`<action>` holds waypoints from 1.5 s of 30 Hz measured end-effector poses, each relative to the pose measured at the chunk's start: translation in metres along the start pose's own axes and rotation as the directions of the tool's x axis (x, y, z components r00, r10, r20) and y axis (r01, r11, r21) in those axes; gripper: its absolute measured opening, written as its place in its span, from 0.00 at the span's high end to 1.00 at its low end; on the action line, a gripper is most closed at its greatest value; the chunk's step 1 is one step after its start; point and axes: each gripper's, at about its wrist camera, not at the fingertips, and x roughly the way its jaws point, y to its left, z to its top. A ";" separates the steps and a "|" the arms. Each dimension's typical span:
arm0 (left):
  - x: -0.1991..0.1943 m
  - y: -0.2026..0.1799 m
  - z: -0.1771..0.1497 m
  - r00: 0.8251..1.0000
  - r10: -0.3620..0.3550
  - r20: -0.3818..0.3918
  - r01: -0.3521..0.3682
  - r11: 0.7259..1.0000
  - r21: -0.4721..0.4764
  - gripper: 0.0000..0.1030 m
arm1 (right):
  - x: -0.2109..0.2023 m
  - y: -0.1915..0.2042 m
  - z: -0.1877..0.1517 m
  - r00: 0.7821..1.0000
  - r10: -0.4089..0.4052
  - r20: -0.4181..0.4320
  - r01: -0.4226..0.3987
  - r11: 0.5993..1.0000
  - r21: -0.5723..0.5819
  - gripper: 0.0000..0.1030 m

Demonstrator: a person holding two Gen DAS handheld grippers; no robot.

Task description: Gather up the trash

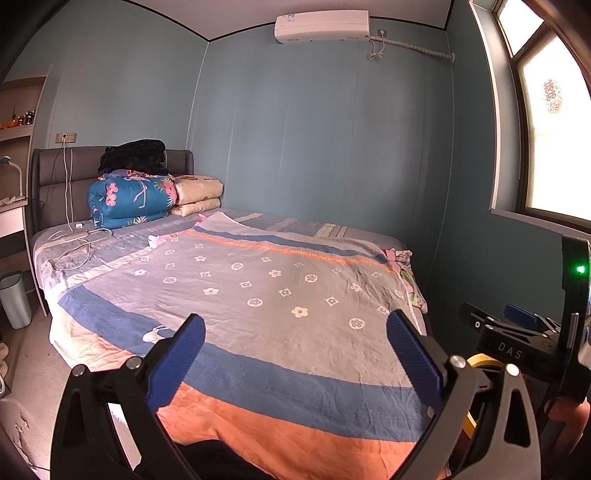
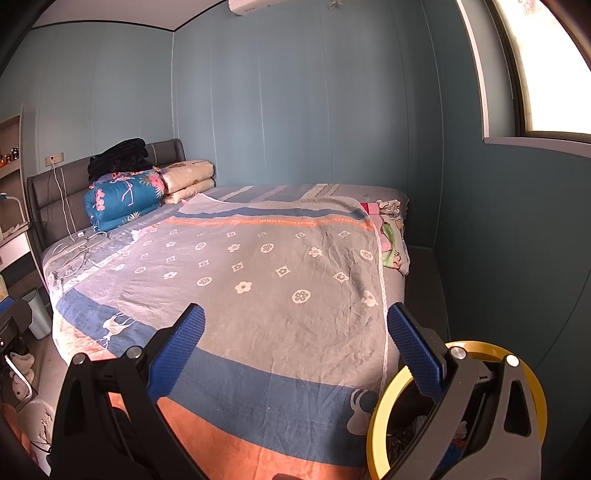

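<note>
Blue ribbed pads on both grippers, both spread wide with nothing between them. Left gripper [image 1: 295, 354] hovers over the foot of the bed [image 1: 229, 295], fingers apart. Right gripper [image 2: 295, 347] same pose, fingers apart, empty, over the bed's foot and its right edge.

Bed cover is grey with white flower prints, blue bands, orange strip at the near end. Folded teal floral quilt [image 1: 129, 199] sits at the head end against the grey headboard [image 1: 51, 173], black folded cloth [image 1: 135, 155] on top of it, beige pillows [image 1: 197, 195] stacked just beside. White charging cable [image 1: 74, 240] lies coiled on the cover near the headboard, running up to a wall socket [image 1: 65, 137]. Crumpled pink-green cloth [image 2: 391, 236] lies at the bed's far right edge.

Yellow-rimmed bin [image 2: 376, 417] stands just beside the bed's near right corner, partly hidden behind the right gripper's right finger; some mixed scraps show inside, too unclear to name. No loose trash can be made out on the bed. Pale grey-green wastebasket [image 1: 14, 299] stands on the floor at the bed's left side. Air conditioner [image 1: 321, 26] on the blue wall, window [image 1: 550, 122] on the right.
</note>
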 end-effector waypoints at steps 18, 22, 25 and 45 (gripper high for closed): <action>0.003 0.003 -0.002 1.000 -0.014 -0.012 0.014 1.000 0.004 0.08 | 0.000 0.001 -0.002 1.000 -0.002 -0.011 0.002 1.000 0.001 0.08; 0.003 0.004 -0.003 1.000 -0.016 -0.014 0.016 1.000 0.004 0.08 | 0.000 0.001 -0.003 1.000 -0.002 -0.013 0.002 1.000 0.002 0.08; 0.003 0.004 -0.003 1.000 -0.019 -0.017 0.019 1.000 0.004 0.08 | 0.000 0.000 -0.003 1.000 -0.001 -0.014 0.001 1.000 0.002 0.08; 0.006 -0.001 -0.004 0.999 -0.025 -0.028 0.026 1.000 0.004 0.08 | 0.001 -0.001 -0.007 1.000 -0.001 -0.027 0.002 1.000 0.009 0.08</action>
